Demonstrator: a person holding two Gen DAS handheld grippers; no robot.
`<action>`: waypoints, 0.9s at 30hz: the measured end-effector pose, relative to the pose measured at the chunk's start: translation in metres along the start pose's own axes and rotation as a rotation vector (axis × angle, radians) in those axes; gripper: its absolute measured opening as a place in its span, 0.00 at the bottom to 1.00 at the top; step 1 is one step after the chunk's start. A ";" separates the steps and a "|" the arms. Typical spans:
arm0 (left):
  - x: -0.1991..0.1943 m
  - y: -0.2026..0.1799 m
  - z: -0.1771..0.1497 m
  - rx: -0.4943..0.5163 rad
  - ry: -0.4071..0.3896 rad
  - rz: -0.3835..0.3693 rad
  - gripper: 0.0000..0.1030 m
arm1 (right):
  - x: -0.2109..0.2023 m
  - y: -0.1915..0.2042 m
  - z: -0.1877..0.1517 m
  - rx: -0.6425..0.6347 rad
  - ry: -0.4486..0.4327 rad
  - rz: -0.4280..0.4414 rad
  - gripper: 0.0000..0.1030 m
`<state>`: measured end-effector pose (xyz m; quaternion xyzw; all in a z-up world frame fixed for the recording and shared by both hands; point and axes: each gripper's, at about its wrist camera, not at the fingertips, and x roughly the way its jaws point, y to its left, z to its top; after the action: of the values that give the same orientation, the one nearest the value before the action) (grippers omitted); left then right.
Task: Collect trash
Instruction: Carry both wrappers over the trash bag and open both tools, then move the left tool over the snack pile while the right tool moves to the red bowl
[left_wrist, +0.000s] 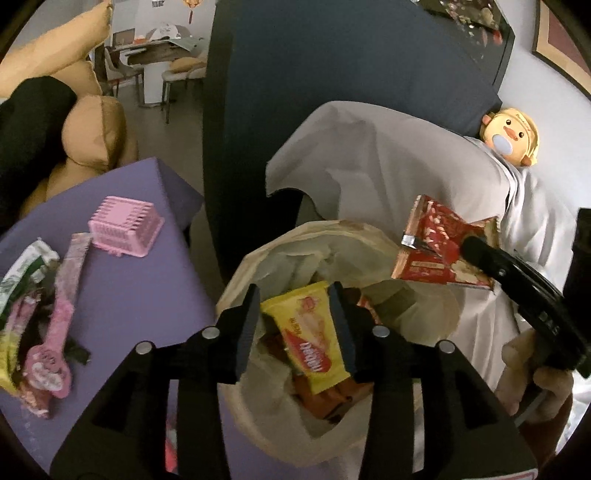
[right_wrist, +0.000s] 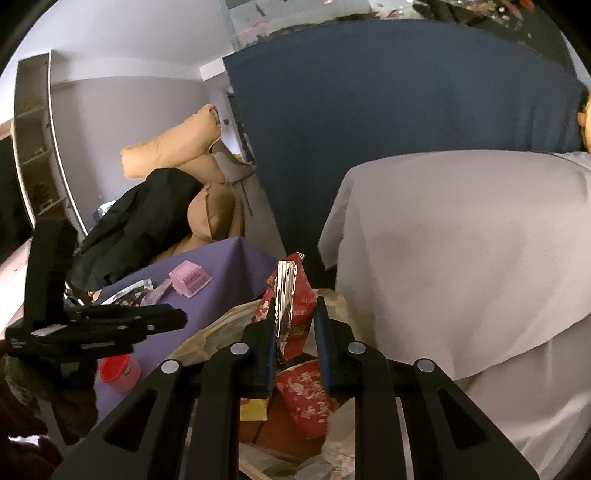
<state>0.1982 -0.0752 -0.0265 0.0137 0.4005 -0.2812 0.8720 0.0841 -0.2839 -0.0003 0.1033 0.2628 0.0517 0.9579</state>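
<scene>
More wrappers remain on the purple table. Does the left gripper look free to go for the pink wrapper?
Probably yes: left gripper is open and empty over the bag; pink wrapper lies uncovered.

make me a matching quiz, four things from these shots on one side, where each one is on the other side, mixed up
Things:
1. red wrapper
2. yellow wrapper
3. pink basket
4. duck plush

Places:
A. on the white sheet by the dark blue headboard
B. upside down on the purple table
C. in the open bag, seen between the left gripper's fingers
D. at the right gripper's fingers, above the bag

Pairs: 1-D, 2-C, 3-B, 4-A
</scene>
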 end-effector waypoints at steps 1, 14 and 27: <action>-0.006 0.003 -0.003 0.004 -0.005 0.005 0.39 | 0.003 0.002 -0.001 -0.002 0.009 0.008 0.18; -0.053 0.064 -0.049 -0.077 -0.003 0.076 0.42 | 0.065 0.041 -0.027 -0.070 0.184 0.053 0.18; -0.079 0.119 -0.076 -0.222 -0.046 0.080 0.48 | 0.081 0.062 -0.029 -0.131 0.250 -0.016 0.49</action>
<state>0.1645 0.0817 -0.0458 -0.0734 0.4083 -0.2002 0.8876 0.1361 -0.2058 -0.0502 0.0313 0.3770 0.0736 0.9228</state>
